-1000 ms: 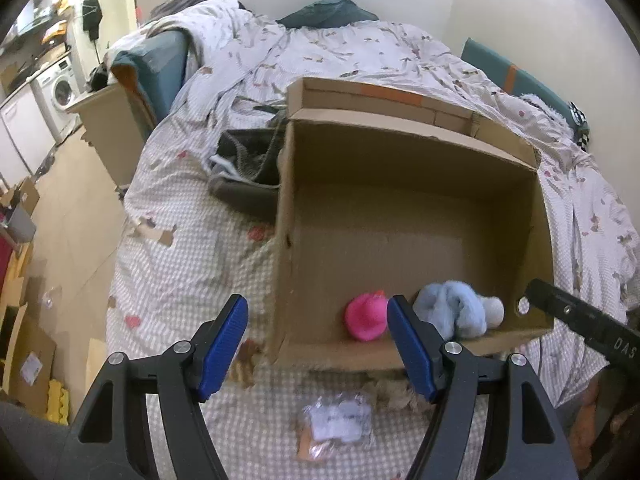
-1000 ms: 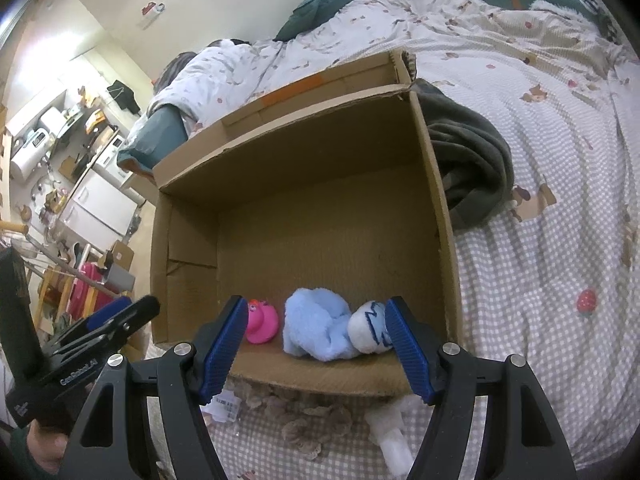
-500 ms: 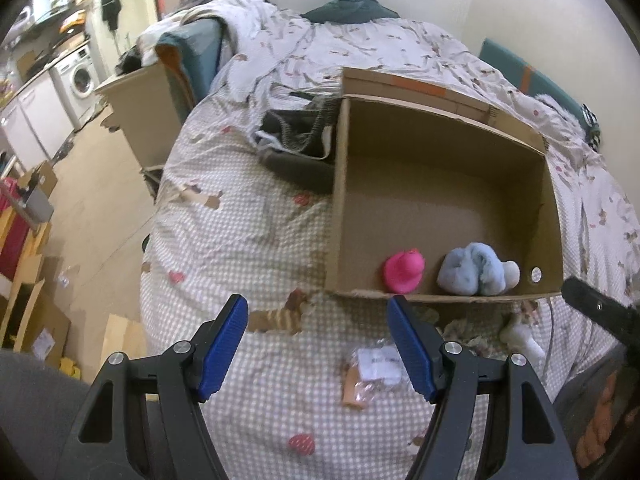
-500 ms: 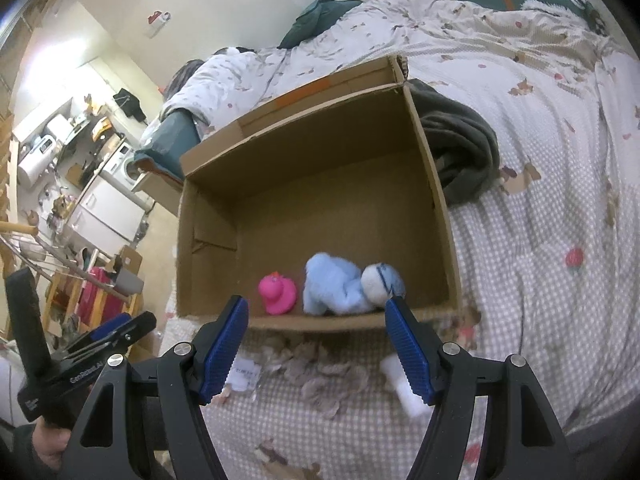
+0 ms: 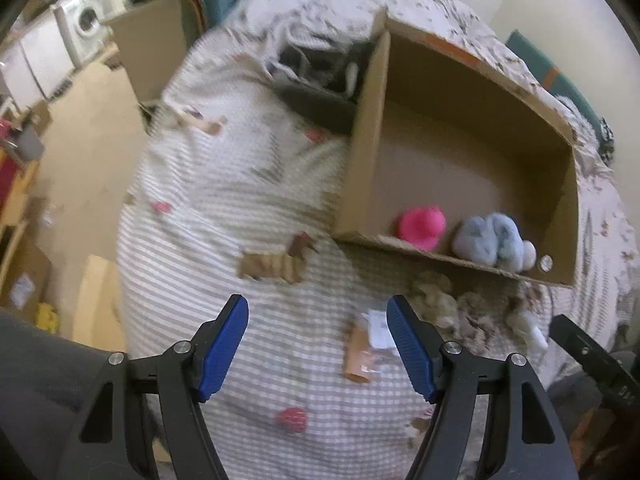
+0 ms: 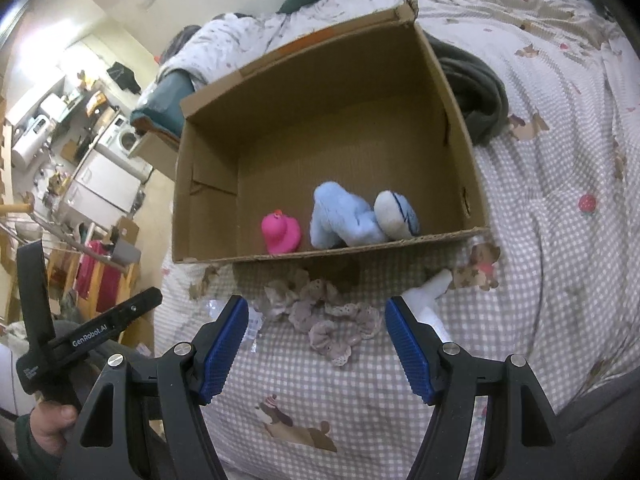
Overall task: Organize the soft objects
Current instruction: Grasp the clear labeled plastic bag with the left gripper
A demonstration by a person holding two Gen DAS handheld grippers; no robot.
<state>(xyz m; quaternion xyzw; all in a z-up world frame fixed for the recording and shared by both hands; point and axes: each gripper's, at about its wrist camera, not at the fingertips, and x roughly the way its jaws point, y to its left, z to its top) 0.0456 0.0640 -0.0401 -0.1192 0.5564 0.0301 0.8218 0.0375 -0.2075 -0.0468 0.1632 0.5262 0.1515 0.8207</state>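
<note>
Both grippers are wide open and hold nothing. The right gripper (image 6: 316, 340) hangs over the lacy cloth (image 6: 324, 320) on the bed, at 6 o'clock from the box (image 6: 320, 248), likely the next grab. The left gripper (image 5: 318, 344) waits. 2 toys sit inside: pink duck (image 6: 281, 233), blue plush (image 6: 348, 216).

Left claw (image 5: 318, 344) and right claw (image 6: 316, 346), each held with jaws spread wide and nothing between the blue pads. The left claw (image 6: 86, 330) sits beside the right, gripped from below by the person's left hand (image 6: 50, 426).
</note>
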